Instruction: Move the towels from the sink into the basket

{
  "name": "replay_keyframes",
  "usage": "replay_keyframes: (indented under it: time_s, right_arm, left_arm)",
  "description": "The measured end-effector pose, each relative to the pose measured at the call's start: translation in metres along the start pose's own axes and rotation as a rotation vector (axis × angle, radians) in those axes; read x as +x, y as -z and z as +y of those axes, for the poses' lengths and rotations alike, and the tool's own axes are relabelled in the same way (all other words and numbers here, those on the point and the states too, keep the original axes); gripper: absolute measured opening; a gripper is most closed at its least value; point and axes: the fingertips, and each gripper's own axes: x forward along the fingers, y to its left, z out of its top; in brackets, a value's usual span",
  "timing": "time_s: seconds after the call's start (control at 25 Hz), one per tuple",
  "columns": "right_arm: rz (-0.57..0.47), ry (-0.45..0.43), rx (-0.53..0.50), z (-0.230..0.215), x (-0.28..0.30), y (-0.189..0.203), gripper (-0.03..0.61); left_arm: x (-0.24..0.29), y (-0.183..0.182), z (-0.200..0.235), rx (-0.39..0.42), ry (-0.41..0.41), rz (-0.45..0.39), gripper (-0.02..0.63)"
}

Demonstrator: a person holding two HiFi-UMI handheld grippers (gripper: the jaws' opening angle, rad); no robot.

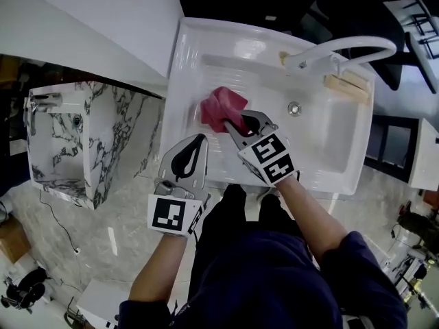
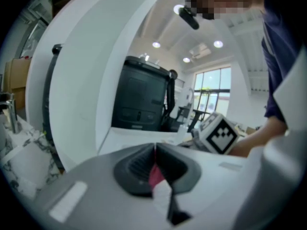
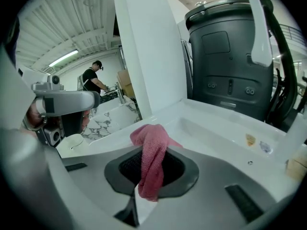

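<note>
clamping a pink towel (image 1: 221,105), right tool (image 1: 232,123) over sink (image 1: 329,142).

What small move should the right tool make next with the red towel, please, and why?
Probably raise the right tool a little, so the red towel comes clear of the white sink. Its jaws are shut on the towel, whose loose end hangs over the basin, and no basket shows in any view to carry it toward yet.
</note>
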Motion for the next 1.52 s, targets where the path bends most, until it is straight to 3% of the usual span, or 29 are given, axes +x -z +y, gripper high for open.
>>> replay_keyframes:
  time_s: [0.72,1.52]
  right_arm:
    - [-0.142,0.151,0.076,-0.051,-0.113,0.002,0.049]
    - [-0.214,0.321,0.183,-0.111,-0.242,0.055,0.049]
  left_arm:
    - [0.035,-0.034,-0.088,0.107,0.138,-0.009,0.008]
    - [0.083,-0.05,-0.218,0.197,0.332,0.001,0.008]
